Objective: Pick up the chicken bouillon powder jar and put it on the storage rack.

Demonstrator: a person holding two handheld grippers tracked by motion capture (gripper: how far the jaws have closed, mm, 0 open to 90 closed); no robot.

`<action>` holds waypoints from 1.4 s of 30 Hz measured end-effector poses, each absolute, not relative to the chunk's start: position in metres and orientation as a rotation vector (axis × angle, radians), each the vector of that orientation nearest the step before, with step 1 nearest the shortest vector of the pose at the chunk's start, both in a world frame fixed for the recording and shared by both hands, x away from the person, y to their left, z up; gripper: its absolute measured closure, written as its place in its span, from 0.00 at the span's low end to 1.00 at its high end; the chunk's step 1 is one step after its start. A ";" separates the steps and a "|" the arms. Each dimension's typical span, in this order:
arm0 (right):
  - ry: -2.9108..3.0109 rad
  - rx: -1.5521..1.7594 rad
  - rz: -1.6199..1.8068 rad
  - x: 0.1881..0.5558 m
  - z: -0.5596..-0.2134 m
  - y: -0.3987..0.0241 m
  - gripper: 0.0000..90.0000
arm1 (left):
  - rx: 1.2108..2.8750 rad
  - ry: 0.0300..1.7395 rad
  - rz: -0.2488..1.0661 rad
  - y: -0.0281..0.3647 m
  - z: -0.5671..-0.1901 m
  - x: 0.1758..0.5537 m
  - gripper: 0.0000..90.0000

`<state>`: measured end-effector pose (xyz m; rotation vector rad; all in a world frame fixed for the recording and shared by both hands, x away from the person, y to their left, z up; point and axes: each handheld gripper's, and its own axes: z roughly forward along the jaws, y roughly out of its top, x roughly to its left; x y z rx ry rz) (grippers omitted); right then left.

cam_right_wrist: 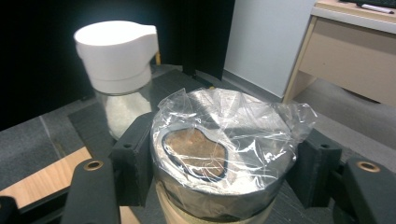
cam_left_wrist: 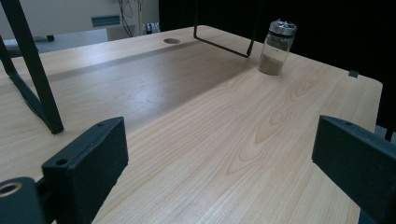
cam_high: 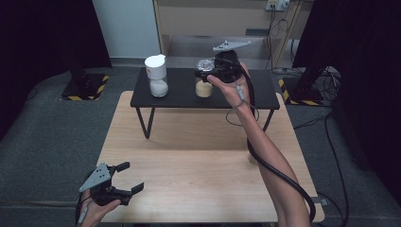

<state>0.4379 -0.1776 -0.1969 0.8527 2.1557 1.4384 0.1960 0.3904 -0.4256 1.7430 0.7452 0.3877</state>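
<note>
Light was dim and even from overhead, corners falling to black. The low black metal shelf (cam_high: 179, 97) cast a soft shadow on the pale wooden table (cam_high: 198, 161). Glare flashed on crinkled clear plastic wrap (cam_right_wrist: 233, 126); near jaws blurred.

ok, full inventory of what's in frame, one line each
Jar with plastic-wrapped lid: 1, clear glass, beige powder, on the black shelf, clamped at the lid by the right gripper.
White-capped jar: 1, white powder, on the shelf's left part.
Small shaker jar: 1, metal top, brown powder, on the wooden table near a shelf leg.
Black shelf: 1, stands on the table.
Wooden table: 1, light wood.
Right gripper: black, shut on the jar.
Left gripper: black, open, at the table's near left corner.
</note>
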 end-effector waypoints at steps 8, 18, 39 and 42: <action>2.138 0.894 1.405 0.446 -0.201 -0.174 0.39 | 1.745 0.742 0.387 0.391 -0.426 0.196 0.03; 2.136 0.925 1.384 0.451 -0.209 -0.174 0.39 | 1.744 0.741 0.387 0.391 -0.426 0.196 0.03; 2.134 0.941 1.379 0.455 -0.221 -0.176 0.39 | 1.743 0.742 0.383 0.392 -0.426 0.197 0.03; 2.129 0.934 1.384 0.455 -0.222 -0.176 0.39 | 1.745 0.741 0.383 0.391 -0.426 0.197 0.03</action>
